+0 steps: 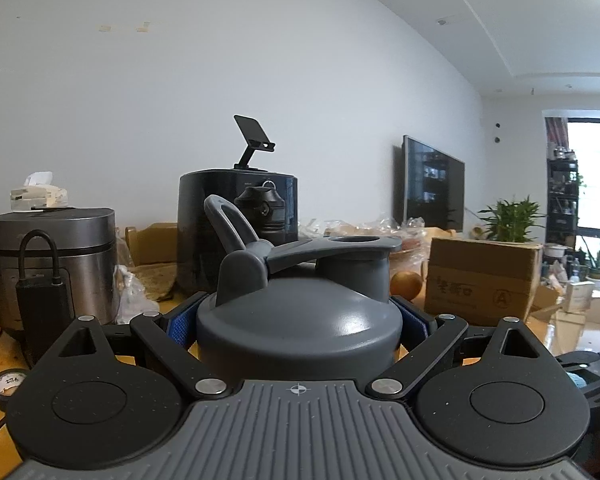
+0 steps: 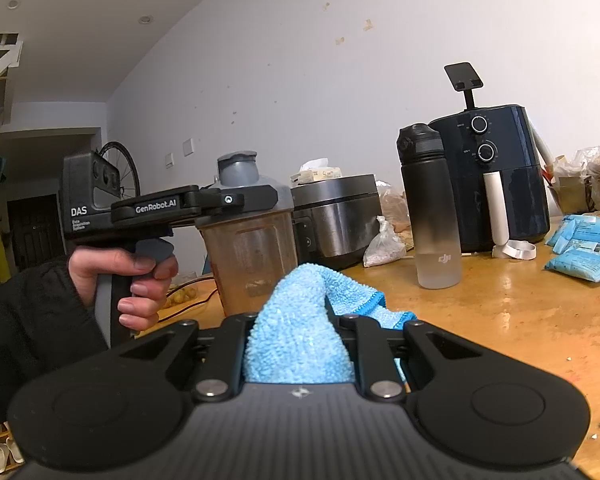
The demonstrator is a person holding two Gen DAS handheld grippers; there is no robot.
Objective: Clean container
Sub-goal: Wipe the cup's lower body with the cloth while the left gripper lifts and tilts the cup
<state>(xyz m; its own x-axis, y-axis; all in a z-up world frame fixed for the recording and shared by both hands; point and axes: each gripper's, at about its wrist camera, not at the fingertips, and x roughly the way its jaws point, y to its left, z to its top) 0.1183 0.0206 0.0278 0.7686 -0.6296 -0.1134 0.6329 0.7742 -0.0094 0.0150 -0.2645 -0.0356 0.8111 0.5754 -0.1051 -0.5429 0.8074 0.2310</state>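
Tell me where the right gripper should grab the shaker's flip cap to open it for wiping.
A judgement: pinch the flip cap by its flat free end over the spout, coming from above on the side away from the hinge, since it lies level there. The right gripper is shut on the blue cloth, so that must go first. The left gripper clamps the lid.

Lived-in home, open living and dining room, wooden table [image 2: 520,320] crowded with rice cooker [image 2: 336,216], air fryer [image 2: 500,176], wall-mounted television [image 1: 434,184], potted plant [image 1: 510,220], bicycle wheel [image 2: 120,168]

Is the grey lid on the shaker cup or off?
On. The grey lid sits on the shaker cup, between the left gripper's fingers.
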